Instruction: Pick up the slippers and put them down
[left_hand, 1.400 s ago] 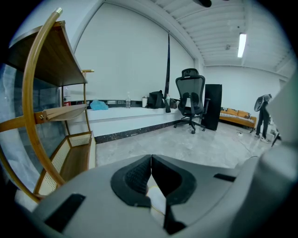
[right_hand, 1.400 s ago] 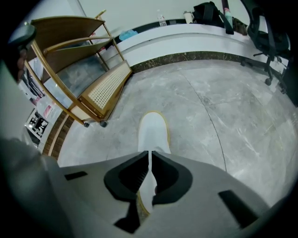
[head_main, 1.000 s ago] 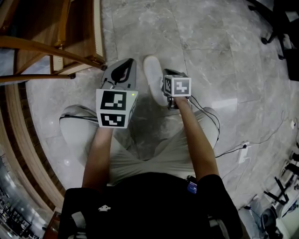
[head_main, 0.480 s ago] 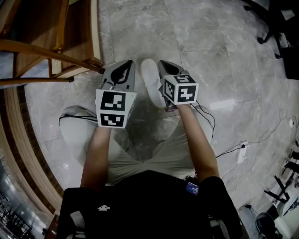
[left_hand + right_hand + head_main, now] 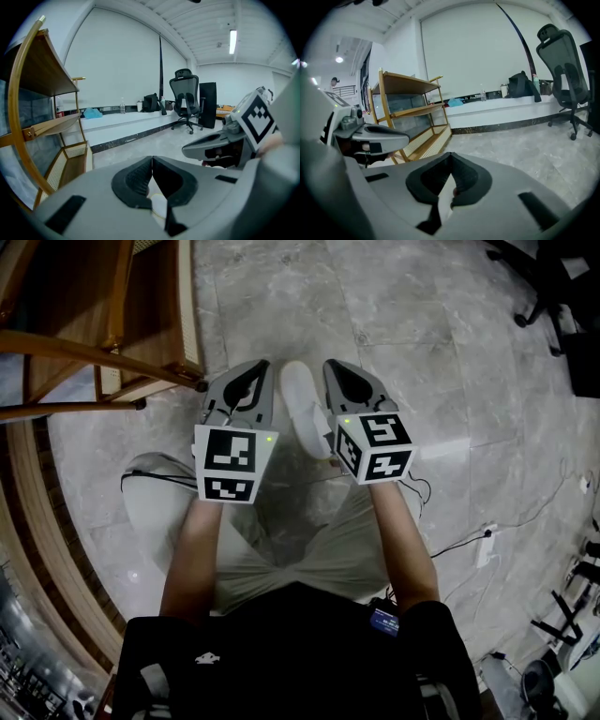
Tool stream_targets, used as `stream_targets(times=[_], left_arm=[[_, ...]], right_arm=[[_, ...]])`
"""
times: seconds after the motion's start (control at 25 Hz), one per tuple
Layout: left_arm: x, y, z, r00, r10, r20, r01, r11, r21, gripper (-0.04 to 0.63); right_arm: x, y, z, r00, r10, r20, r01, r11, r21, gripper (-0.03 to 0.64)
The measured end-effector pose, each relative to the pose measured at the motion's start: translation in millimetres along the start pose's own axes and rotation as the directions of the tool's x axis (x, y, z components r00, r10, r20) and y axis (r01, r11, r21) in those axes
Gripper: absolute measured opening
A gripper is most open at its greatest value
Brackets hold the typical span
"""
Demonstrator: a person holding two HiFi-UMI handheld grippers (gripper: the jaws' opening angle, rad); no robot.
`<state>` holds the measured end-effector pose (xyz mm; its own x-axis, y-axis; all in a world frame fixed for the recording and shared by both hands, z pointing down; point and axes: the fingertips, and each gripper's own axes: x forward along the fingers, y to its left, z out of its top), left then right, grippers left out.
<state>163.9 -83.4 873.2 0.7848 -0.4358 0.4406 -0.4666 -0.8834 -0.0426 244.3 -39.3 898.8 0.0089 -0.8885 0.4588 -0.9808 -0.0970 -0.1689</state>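
One white slipper lies on the grey marble floor, lengthwise between my two grippers. My left gripper hovers just left of it, and its pads meet at the tips with nothing gripped. My right gripper is held up above the slipper's right side, pointing forward, also shut and empty. A pale sliver shows through the gap behind each pair of pads; I cannot tell what it is. Each gripper shows in the other's view: the right gripper and the left gripper.
A wooden shelf rack stands close on the left, also in the gripper views as the rack and the rack. The person squats with knees behind the grippers. A cable and plug lie at the right. An office chair and a white ledge are farther off.
My right gripper has risen from the slipper's right side and tipped from pointing down to nearly level, staying shut. The slipper has stayed on the floor. The left gripper has hardly moved.
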Motion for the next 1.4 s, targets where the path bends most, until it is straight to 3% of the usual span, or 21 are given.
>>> stream_targets(times=[0.2, 0.44, 0.8, 1.04, 1.4], left_arm=[[0.2, -0.9, 1.5, 1.0, 0.001, -0.005, -0.001, 1.0, 0.021, 0.006], [-1.8, -7.4, 21.4, 0.998, -0.03, 0.05, 0.027, 0.998, 0.052, 0.006], [-15.5, 10.4, 35.8, 0.999, -0.043, 0.028, 0.042, 0.999, 0.019, 0.006], [-37.7, 17.7, 84.0, 0.996, -0.063, 0.069, 0.061, 0.998, 0.035, 0.006], [-89.3, 27.0, 174.8, 0.997, -0.067, 0.033, 0.068, 0.998, -0.009, 0.006]], right_arm=[[-8.6, 1.9, 11.7, 0.999, -0.019, 0.043, 0.02, 1.0, -0.021, -0.002], [-10.2, 12.0, 25.1, 0.997, -0.018, 0.081, 0.024, 0.996, -0.084, -0.002], [-13.8, 34.3, 56.1, 0.998, 0.002, 0.059, 0.004, 0.995, -0.097, -0.002], [-32.5, 39.6, 99.8, 0.998, -0.005, 0.056, 0.008, 0.998, -0.064, -0.002], [-89.3, 57.9, 196.0, 0.999, -0.012, 0.03, 0.013, 0.999, -0.033, -0.002]])
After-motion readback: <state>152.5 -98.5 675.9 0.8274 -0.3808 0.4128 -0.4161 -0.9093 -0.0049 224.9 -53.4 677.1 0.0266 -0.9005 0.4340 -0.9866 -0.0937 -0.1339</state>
